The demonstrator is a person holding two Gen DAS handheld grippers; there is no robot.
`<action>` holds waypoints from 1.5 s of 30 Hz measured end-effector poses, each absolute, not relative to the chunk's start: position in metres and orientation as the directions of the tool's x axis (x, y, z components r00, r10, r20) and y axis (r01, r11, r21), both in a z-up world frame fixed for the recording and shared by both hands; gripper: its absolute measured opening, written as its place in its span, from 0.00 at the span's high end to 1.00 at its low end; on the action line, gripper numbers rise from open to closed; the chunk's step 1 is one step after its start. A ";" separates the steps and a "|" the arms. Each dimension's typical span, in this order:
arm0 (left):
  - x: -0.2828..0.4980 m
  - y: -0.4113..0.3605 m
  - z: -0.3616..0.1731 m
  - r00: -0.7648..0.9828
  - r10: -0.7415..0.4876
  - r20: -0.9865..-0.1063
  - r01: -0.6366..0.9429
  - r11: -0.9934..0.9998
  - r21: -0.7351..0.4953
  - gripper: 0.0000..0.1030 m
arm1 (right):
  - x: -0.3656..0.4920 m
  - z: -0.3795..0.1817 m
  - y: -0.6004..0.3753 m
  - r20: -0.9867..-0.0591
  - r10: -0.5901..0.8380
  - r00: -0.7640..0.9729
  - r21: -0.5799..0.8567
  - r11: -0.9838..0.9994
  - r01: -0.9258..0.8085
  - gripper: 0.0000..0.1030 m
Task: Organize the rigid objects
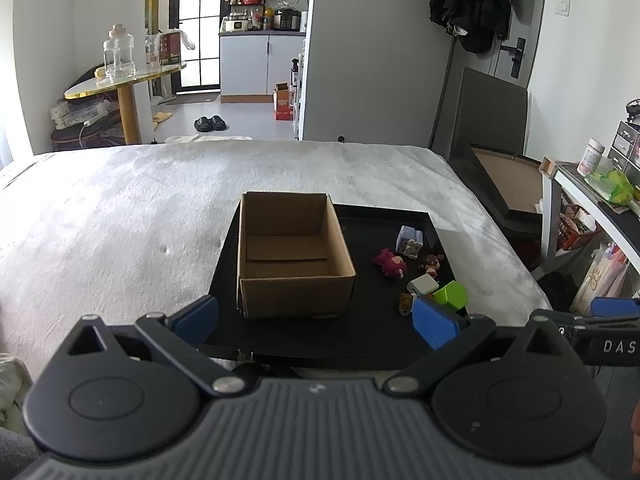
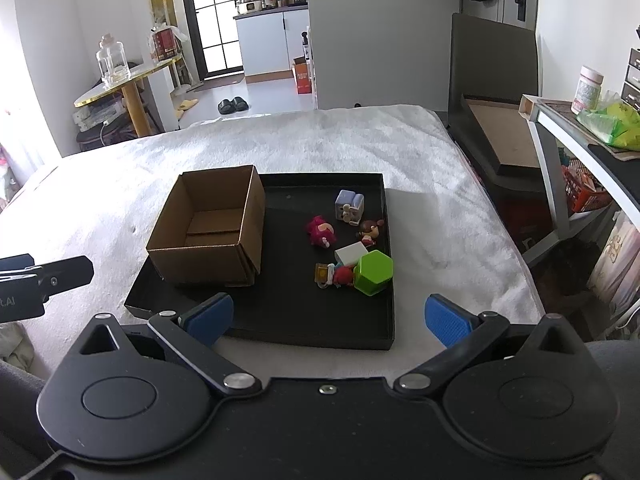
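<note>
A black tray (image 2: 280,312) lies on a white blanket (image 2: 320,140), and an open cardboard box (image 2: 208,248) stands in the tray's left half. The box looks empty, so the sorting seems not yet begun. All the small things are grouped near the right edge of the tray: a pale blue figure block (image 2: 349,207), a pink figurine (image 2: 320,231), a brown-haired figurine (image 2: 370,232), a white block (image 2: 351,253), a green hexagonal block (image 2: 373,272), and a small red figure (image 2: 342,276) touching it. The left gripper (image 1: 316,320) and the right gripper (image 2: 328,316) both hover at the near edge with jaws spread wide, holding nothing. On the neighbouring tool's body the letters "DAS" can be read; other writing is too small.
</note>
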State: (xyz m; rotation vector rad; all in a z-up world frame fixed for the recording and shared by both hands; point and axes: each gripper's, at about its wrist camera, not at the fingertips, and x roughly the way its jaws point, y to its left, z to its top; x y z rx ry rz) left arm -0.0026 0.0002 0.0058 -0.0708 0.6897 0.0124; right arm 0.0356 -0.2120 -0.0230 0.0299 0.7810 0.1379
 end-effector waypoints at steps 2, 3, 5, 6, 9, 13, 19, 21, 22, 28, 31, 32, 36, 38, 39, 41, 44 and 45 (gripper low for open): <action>-0.003 0.000 0.007 0.773 -0.013 -0.635 -0.039 0.997 -0.068 0.00 | 0.036 -0.022 -0.213 -0.697 0.131 0.705 0.078 0.991 -0.107 0.00; -0.003 0.000 0.007 0.772 -0.014 -0.635 -0.041 0.997 -0.071 0.00 | 0.036 -0.022 -0.213 -0.697 0.133 0.705 0.082 0.991 -0.105 0.00; -0.004 0.000 0.008 0.773 -0.014 -0.635 -0.040 0.997 -0.071 0.00 | 0.035 -0.021 -0.213 -0.693 0.139 0.708 0.085 0.990 -0.111 0.00; -0.005 -0.001 0.008 0.773 -0.013 -0.634 -0.039 0.997 -0.069 0.00 | 0.034 -0.020 -0.213 -0.690 0.140 0.710 0.084 0.990 -0.114 0.00; -0.006 -0.001 0.008 0.775 -0.011 -0.632 -0.043 0.997 -0.071 0.00 | 0.034 -0.019 -0.214 -0.687 0.144 0.712 0.092 0.989 -0.112 0.00; -0.007 -0.001 0.010 0.780 -0.006 -0.626 -0.048 0.996 -0.071 0.00 | 0.033 -0.018 -0.213 -0.686 0.146 0.713 0.095 0.989 -0.110 0.00; -0.011 -0.001 0.010 0.785 -0.003 -0.620 -0.051 0.996 -0.068 0.00 | 0.034 -0.014 -0.216 -0.681 0.170 0.712 0.136 0.985 -0.105 0.00; -0.012 -0.002 0.010 0.786 -0.005 -0.618 -0.050 0.996 -0.071 0.00 | 0.034 -0.014 -0.215 -0.677 0.160 0.718 0.123 0.987 -0.104 0.00; -0.012 -0.002 0.011 0.787 -0.005 -0.617 -0.050 0.996 -0.071 0.00 | 0.034 -0.014 -0.214 -0.677 0.155 0.719 0.115 0.988 -0.104 0.00; -0.013 -0.002 0.011 0.789 -0.002 -0.614 -0.052 0.996 -0.071 0.00 | 0.034 -0.014 -0.213 -0.671 0.146 0.727 0.112 0.989 -0.096 0.00; -0.014 -0.002 0.011 0.788 -0.001 -0.616 -0.056 0.996 -0.073 0.00 | 0.035 -0.014 -0.215 -0.669 0.146 0.729 0.118 0.989 -0.090 0.00; -0.014 -0.002 0.011 0.787 0.000 -0.616 -0.058 0.996 -0.074 0.00 | 0.036 -0.014 -0.215 -0.669 0.146 0.728 0.119 0.989 -0.088 0.00; -0.015 0.000 0.011 0.788 -0.001 -0.616 -0.057 0.996 -0.075 0.00 | 0.036 -0.014 -0.216 -0.669 0.143 0.729 0.116 0.989 -0.087 0.00; -0.015 0.001 0.010 0.787 -0.004 -0.617 -0.055 0.996 -0.076 0.00 | 0.036 -0.014 -0.216 -0.669 0.142 0.729 0.115 0.989 -0.088 0.00; -0.015 0.001 0.010 0.787 -0.004 -0.617 -0.054 0.996 -0.076 0.00 | 0.036 -0.014 -0.216 -0.670 0.141 0.729 0.112 0.990 -0.089 0.00; -0.015 0.001 0.010 0.786 -0.002 -0.618 -0.057 0.996 -0.076 0.00 | 0.036 -0.015 -0.216 -0.671 0.144 0.727 0.115 0.989 -0.090 0.00; -0.014 0.001 0.010 0.786 0.000 -0.618 -0.061 0.995 -0.078 0.00 | 0.036 -0.015 -0.216 -0.671 0.145 0.727 0.115 0.989 -0.091 0.00; -0.014 0.001 0.009 0.786 0.000 -0.618 -0.062 0.995 -0.078 0.00 | 0.036 -0.015 -0.216 -0.670 0.143 0.728 0.112 0.990 -0.091 0.00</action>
